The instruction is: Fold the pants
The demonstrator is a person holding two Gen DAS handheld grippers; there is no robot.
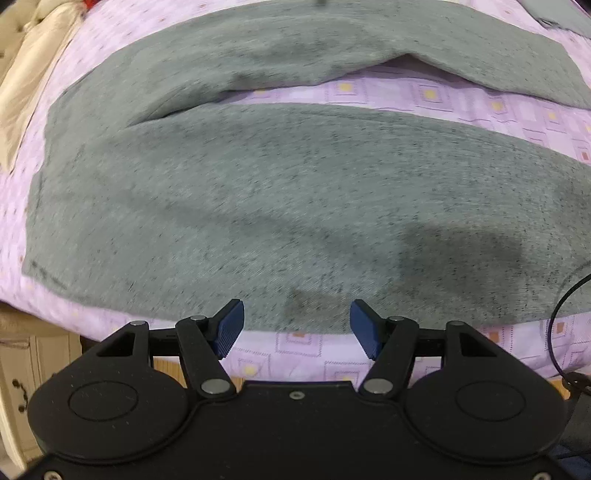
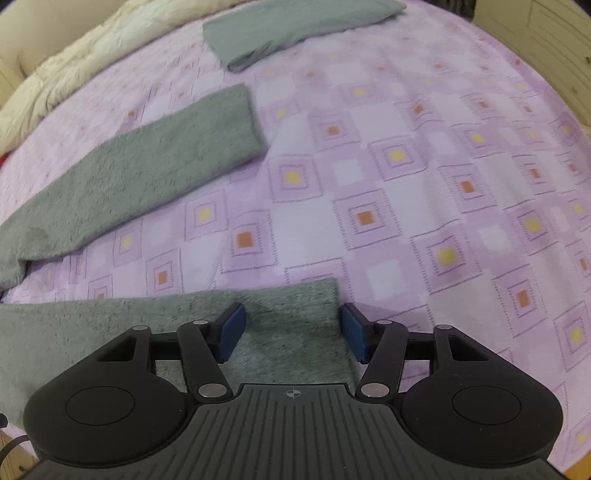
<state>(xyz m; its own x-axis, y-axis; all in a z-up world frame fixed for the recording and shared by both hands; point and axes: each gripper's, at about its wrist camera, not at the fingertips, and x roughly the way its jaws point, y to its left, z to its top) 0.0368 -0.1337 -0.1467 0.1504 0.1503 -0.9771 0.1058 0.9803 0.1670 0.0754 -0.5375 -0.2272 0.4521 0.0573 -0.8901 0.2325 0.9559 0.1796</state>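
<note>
From the left wrist view, the left gripper (image 1: 296, 328) is seen pointing down over the near edge of the grey pants (image 1: 258, 206), which are spread flat across the pink patterned bedspread (image 1: 424, 96). Its jaws are spread wide, and nothing is pinched between the blue pads (image 1: 231, 326); the pants' near hem is lined up right around the fingertips, but whether it's touched can't be told. The two legs are laid out side by side with a wedge of bedspread showing between them. The fabric looks like a heathered, speckled knit, mostly smooth with a few soft creases and a dark shadow patch to the right. A crumpled cream quilt (image 1: 33, 74) is bunched at the top left, and a black cable (image 1: 557, 314) is looped at the right edge. No brand or label can be read.

From the right wrist view, the right gripper (image 2: 291, 332) is parked over the end of the nearer leg of the pants (image 2: 110, 332), jaws apart, with the cuff end lying between the pads (image 2: 232, 330) but not squeezed by them. The other leg is stretched diagonally further up, well apart. A second folded grey garment (image 2: 288, 29) is lying near the top. The cream quilt (image 2: 92, 48) is seen at the upper left. Only a small crosshair mark is printed on the gripper body; no writing is readable.
</note>
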